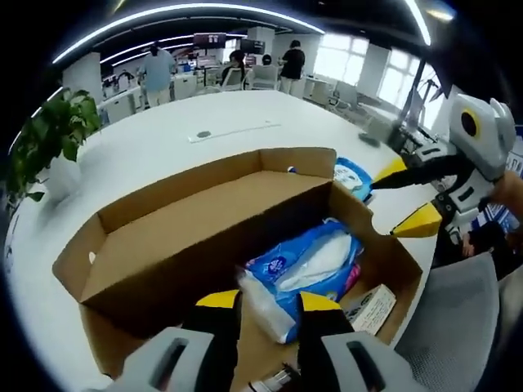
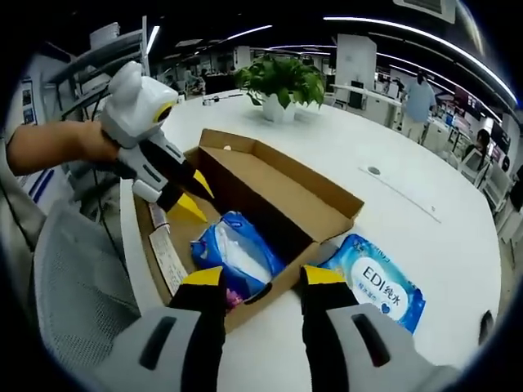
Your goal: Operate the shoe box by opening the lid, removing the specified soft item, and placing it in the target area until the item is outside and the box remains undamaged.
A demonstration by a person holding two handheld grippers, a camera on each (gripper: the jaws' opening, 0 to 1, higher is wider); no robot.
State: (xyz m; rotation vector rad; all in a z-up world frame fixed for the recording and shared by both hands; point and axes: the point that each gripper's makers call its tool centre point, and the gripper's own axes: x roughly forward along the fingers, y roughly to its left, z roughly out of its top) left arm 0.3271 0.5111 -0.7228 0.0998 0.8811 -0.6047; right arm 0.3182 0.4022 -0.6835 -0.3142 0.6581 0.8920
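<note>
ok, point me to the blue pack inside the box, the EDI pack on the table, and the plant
blue pack (image 1: 306, 265), left gripper view, clear middle.
EDI pack (image 2: 377, 282), right gripper view, printed face.
plant (image 2: 282, 79), right gripper view, leaves.

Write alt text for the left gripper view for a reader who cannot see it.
The left tool pinches the end of a blue and white soft pack inside an open cardboard shoe box on a white table. The right tool hovers open past the box's far corner, near a second blue pack on the table.
</note>
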